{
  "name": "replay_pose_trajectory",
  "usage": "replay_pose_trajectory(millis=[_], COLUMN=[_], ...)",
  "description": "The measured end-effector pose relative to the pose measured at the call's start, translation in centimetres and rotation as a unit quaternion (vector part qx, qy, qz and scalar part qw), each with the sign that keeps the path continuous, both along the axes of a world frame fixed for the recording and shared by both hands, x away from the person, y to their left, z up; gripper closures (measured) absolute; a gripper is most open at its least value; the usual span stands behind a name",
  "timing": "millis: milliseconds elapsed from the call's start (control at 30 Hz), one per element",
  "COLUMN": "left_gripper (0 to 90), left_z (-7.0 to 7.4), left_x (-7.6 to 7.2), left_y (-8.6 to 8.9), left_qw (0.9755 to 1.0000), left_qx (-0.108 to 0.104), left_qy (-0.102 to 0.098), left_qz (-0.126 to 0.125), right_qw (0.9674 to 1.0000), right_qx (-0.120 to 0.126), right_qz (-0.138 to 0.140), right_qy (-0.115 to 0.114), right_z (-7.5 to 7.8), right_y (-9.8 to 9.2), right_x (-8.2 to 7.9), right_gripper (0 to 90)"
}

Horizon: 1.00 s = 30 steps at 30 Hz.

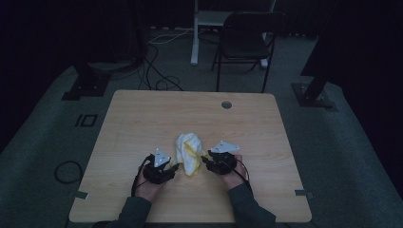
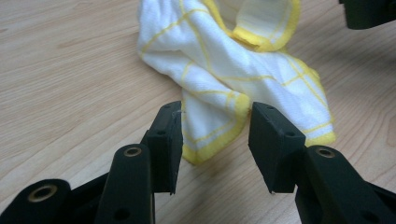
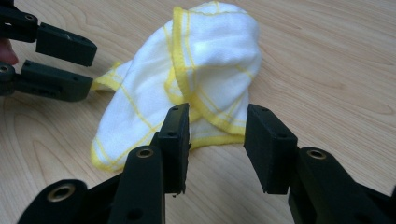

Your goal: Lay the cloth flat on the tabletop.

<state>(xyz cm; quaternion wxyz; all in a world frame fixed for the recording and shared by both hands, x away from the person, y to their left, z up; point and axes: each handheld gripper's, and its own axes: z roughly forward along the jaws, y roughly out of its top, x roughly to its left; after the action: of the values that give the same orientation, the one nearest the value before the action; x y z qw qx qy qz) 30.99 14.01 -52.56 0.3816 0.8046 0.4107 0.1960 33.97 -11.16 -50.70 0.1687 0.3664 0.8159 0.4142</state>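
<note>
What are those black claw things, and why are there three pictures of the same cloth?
A person sits at a wooden table and holds a grabbing tool in each hand. Each tool has two black jaws that squeeze together, like big tweezers. One picture looks down from above: the left gripper and the right gripper sit on either side of a crumpled white cloth with yellow stripes and edges. The other two pictures come from small cameras riding on the tools, looking along their jaws. In the left gripper view a corner of the cloth lies between the open jaws. In the right gripper view the jaws are open too, just in front of the cloth. Nothing is held yet.
</note>
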Motion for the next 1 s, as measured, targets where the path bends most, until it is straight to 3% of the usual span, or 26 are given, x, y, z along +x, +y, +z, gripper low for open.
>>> replay_pose_trajectory(millis=[433,700,900,1000], left_gripper=[56.3,56.4,59.5,65.4], left_z=[-0.4,-0.8,-1.1,-0.9], left_x=[0.5,0.9,1.1,1.2], left_y=[-0.5,-1.0,-1.2,-1.1], left_qw=[0.9998,0.9995,0.9989,0.9989], left_qx=[0.019,0.027,0.042,0.042], left_qy=[0.005,0.012,0.014,0.013], left_qz=[0.004,0.005,0.011,0.013], right_qw=[0.9999,0.9996,0.9994,0.9992], right_qx=[-0.005,-0.025,-0.031,-0.037], right_qz=[0.013,0.008,0.002,-0.002], right_qy=[-0.004,-0.012,-0.014,-0.014], right_z=[0.2,0.1,0.2,0.2], right_y=[2.0,3.7,4.0,4.1], right_x=[0.8,1.4,2.1,2.5], right_gripper=[59.1,55.0,54.5,56.7])
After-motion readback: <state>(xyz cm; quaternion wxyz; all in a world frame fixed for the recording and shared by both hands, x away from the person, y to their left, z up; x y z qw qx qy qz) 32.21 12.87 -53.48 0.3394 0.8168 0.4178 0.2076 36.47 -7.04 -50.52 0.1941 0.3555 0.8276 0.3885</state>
